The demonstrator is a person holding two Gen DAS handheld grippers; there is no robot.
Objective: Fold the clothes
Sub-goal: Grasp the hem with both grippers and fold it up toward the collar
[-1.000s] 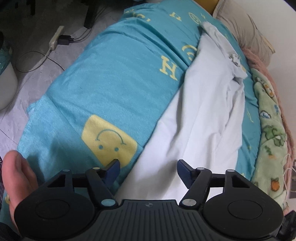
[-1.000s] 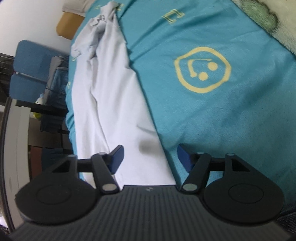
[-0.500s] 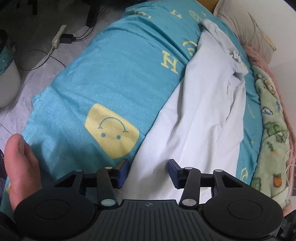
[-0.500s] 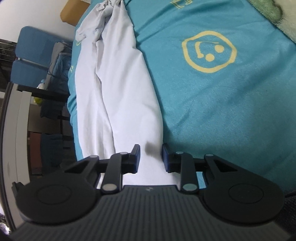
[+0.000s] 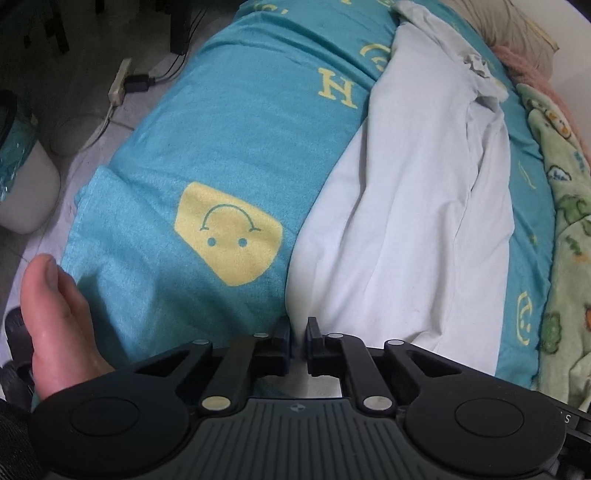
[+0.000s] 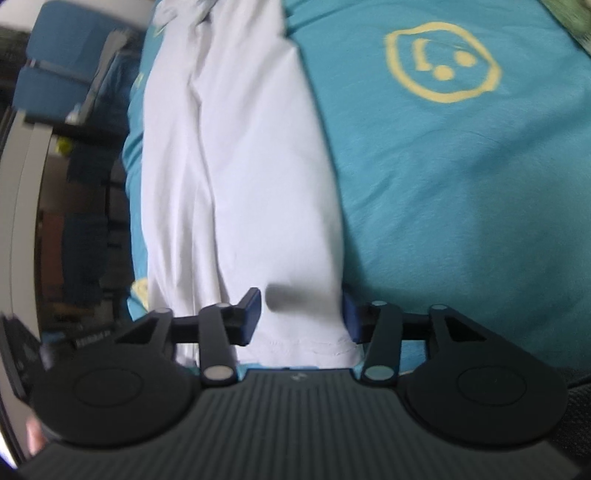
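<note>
I am pinching the white shirt (image 5: 406,206) lying on the blue bed cover (image 5: 221,129).
My left gripper (image 5: 296,334) has been closing and is now squeezing the shirt's corner. My right gripper (image 6: 301,315) is opening wide again around the hem.

- Your work surface is a bed covered by a teal sheet printed with yellow smiley faces and letters (image 5: 229,122).
- On that sheet you have a long white cotton garment (image 5: 413,206), lying lengthwise in loose folds, its hemmed end nearest you.
- Along the far side lies a pale green fleece blanket with cartoon prints (image 5: 565,236), with a pink fuzzy cover (image 5: 524,62) beyond it near a beige pillow (image 5: 517,26).
</note>
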